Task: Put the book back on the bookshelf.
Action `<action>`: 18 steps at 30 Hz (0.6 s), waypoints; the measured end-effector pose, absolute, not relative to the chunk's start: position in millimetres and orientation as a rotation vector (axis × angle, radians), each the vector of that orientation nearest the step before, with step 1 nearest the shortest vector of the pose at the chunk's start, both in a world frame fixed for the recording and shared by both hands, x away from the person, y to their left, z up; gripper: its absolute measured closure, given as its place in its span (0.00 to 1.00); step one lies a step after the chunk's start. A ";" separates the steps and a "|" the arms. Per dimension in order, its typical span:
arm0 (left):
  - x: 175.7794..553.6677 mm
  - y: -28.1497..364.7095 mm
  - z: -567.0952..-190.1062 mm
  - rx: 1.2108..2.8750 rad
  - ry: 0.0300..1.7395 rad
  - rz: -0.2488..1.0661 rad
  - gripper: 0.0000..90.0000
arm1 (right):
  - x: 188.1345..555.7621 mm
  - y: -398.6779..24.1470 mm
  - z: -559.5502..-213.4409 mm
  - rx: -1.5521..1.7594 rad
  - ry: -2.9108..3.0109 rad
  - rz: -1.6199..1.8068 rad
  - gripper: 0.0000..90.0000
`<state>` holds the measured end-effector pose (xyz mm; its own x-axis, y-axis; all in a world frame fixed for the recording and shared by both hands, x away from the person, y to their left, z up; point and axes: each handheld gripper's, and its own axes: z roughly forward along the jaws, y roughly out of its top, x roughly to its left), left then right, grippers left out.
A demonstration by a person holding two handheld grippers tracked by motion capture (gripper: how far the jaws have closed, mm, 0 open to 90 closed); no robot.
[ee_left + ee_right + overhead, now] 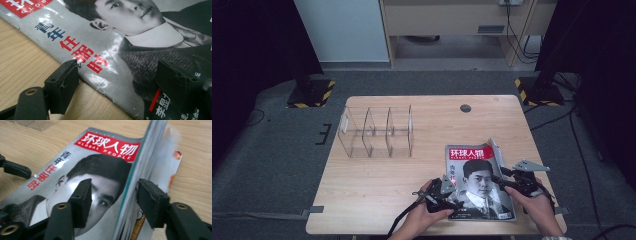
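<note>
Glossy grey magazine with a red title banner and a black-and-white portrait cover (pixel 478 182) lies at the near right of the light wooden table (pixel 377 190). Left gripper (pixel 443 194) at its left edge, jaws spread, one over the wood, one over the cover; contact unclear. Right gripper (pixel 503 178) jaws spread either side of the magazine's raised right edge (pixel 140 170), not closed on it. Clear plastic three-slot organizer (pixel 377 131) sits well apart, far left. Grey carpet floor (pixel 272 165), black stands with yellow-striped bases behind the table.
</note>
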<state>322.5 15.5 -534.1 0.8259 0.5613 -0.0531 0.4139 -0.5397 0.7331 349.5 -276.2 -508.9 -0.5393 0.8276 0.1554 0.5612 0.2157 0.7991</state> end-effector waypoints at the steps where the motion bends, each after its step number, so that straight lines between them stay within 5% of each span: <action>1: 322.5 15.4 -534.1 2.217 0.710 0.240 0.20 | 349.1 -276.9 -507.7 1.305 2.184 1.255 0.55; 15: 322.3 16.3 -534.9 2.213 0.704 0.244 0.20 | 352.9 -266.8 -504.2 1.310 2.220 1.361 0.60; 18: 322.3 16.3 -534.9 2.213 0.704 0.243 0.20 | 353.9 -261.8 -504.1 1.279 2.231 1.236 0.55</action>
<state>322.3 16.3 -534.9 0.8280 0.5585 -0.0507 0.4080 -0.5379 0.7377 353.9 -261.8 -504.1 -0.5649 0.8098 0.1582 0.5634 0.2385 0.7910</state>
